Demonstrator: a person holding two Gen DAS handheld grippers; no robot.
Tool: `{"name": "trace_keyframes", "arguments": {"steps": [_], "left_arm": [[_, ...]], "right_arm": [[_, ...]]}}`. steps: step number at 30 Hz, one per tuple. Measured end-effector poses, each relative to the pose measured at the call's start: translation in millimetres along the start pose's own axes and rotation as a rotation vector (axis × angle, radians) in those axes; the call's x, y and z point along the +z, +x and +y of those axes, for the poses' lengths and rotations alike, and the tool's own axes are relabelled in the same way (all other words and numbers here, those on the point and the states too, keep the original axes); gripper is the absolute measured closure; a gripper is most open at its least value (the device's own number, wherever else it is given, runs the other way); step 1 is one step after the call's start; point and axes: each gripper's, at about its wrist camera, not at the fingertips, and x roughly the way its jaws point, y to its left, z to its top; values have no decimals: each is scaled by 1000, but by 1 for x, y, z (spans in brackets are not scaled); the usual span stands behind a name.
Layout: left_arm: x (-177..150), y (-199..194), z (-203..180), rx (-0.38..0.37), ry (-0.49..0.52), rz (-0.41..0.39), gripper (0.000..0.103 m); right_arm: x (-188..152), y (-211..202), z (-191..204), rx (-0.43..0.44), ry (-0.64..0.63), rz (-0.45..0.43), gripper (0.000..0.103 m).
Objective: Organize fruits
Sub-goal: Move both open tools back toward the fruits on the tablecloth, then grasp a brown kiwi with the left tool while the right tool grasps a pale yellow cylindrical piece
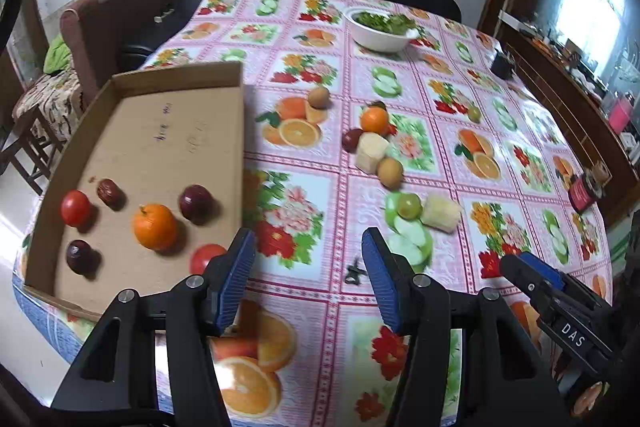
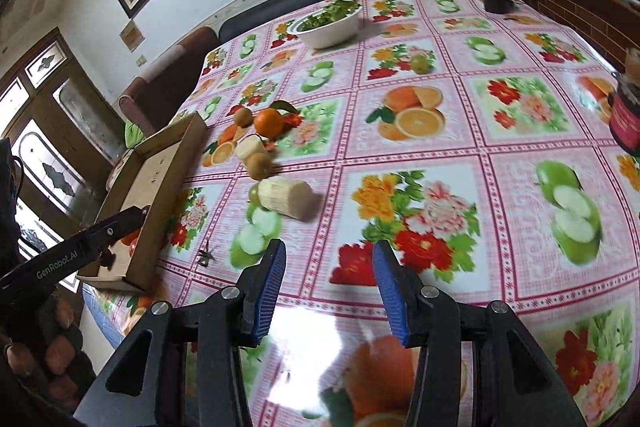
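A shallow cardboard tray (image 1: 180, 75) at the table's left holds an orange (image 1: 155, 227), two tomatoes (image 1: 75, 207), dark plums (image 1: 195, 202) and a red date (image 1: 110, 193). Loose on the cloth lie an orange (image 1: 374, 119), two kiwis (image 1: 390, 171), two pale sugarcane pieces (image 1: 441, 214), a green grape (image 1: 409, 205) and a dark plum (image 1: 352, 139). My left gripper (image 1: 308, 259) is open and empty above the cloth beside the tray. My right gripper (image 2: 329, 269) is open and empty; the sugarcane piece (image 2: 286, 195) lies ahead to its left.
A white bowl of greens (image 1: 380, 37) stands at the back. A dark red jar (image 1: 582, 193) stands near the right edge and a small black cup (image 1: 503, 63) at far right. Chairs (image 1: 104, 27) and a dark sofa stand behind the table. A small stem scrap (image 1: 354, 273) lies on the cloth.
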Motion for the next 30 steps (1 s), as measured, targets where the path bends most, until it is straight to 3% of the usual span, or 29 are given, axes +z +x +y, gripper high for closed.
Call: {"name": "trace_keyframes", "arguments": {"steps": [14, 30], "left_arm": [[1, 13, -1, 1, -9, 30, 49], [24, 27, 2, -6, -17, 37, 49]], "right_arm": [[-6, 2, -7, 12, 18, 10, 53], [3, 13, 0, 19, 2, 23, 53]]}}
